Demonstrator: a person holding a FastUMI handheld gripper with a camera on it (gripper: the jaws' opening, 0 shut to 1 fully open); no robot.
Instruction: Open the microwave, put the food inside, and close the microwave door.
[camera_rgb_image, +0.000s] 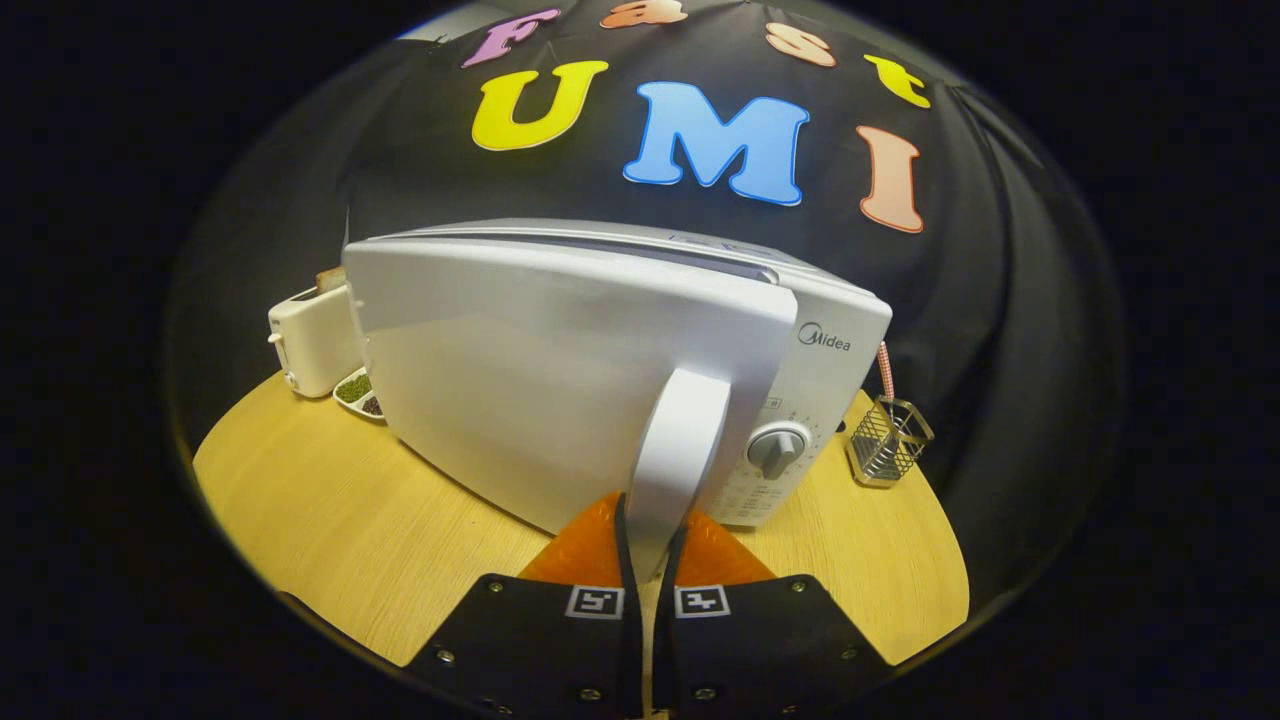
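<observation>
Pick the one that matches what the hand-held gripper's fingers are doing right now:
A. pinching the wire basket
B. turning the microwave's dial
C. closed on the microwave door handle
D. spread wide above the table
C: the hand-held gripper has both fingers pressed against the door handle of the microwave, one on each side, with the door already swung partly open.

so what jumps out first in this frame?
The white microwave on the wooden table, its door swung partly open toward the camera. The gripper is shut on the door handle, one finger on each side. To the microwave's left stands a white toaster; to its right, a wire holder.
</observation>
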